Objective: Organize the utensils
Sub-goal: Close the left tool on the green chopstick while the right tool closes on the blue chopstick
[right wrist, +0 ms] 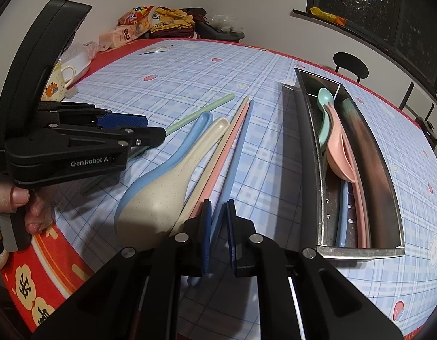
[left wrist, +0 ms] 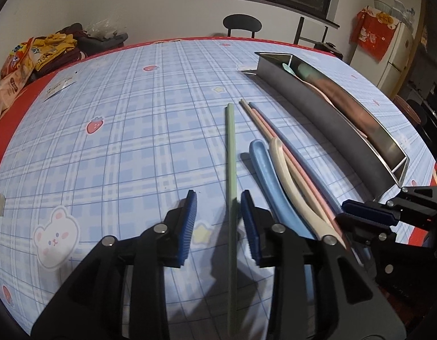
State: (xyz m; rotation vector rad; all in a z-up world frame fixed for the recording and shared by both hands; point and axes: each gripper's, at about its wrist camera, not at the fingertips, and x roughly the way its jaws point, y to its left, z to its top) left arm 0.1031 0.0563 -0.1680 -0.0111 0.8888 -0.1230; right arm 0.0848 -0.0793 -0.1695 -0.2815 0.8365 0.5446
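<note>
The left tool [left wrist: 218, 221] stands open astride the green chopstick [left wrist: 231, 170] flat on the worktop [left wrist: 119, 141], likely to sort it, while the right tool [right wrist: 218, 226] pinches the blue chopstick [right wrist: 237, 155], bound for the steel tray [right wrist: 360, 250] at two o'clock.

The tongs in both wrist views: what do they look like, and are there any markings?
Both the left tongs and right tongs are black angular frames with silver rivets and ribbed blue pads. In the right wrist view, the left body carries white "GenRobot.AI" lettering.
</note>
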